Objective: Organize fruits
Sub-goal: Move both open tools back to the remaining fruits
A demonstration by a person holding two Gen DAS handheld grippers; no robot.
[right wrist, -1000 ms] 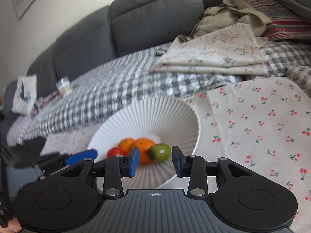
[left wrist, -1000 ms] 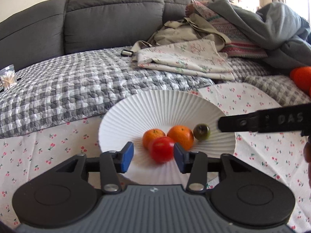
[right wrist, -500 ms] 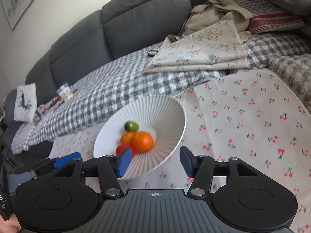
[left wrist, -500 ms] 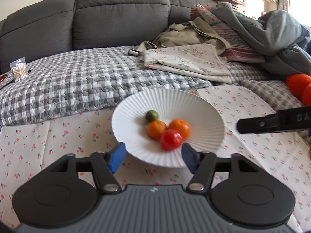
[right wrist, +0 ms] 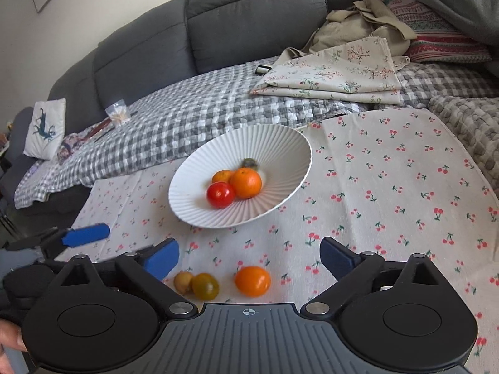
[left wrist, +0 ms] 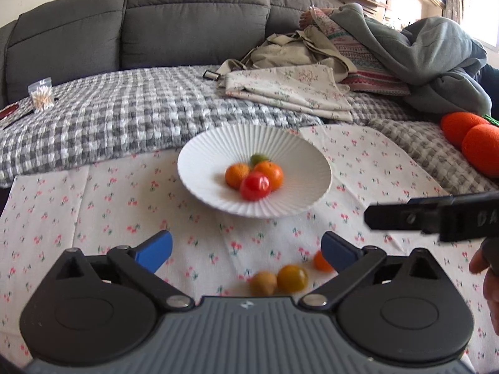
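A white ribbed bowl sits on the cherry-print cloth and holds a red tomato, two oranges and a small green fruit. On the cloth in front lie a tan fruit, a yellow-green tomato and a small orange. My left gripper is open and empty above these loose fruits. My right gripper is open and empty over the same fruits.
A grey sofa with a checked blanket, folded cloths and piled clothes lies behind the bowl. Two orange plush balls sit at the right. The right gripper's arm shows at the right of the left wrist view.
Both grippers have pulled back from the bowl and opened wider. Three loose fruits on the cloth have come into view. The green fruit now lies in the bowl behind the oranges.
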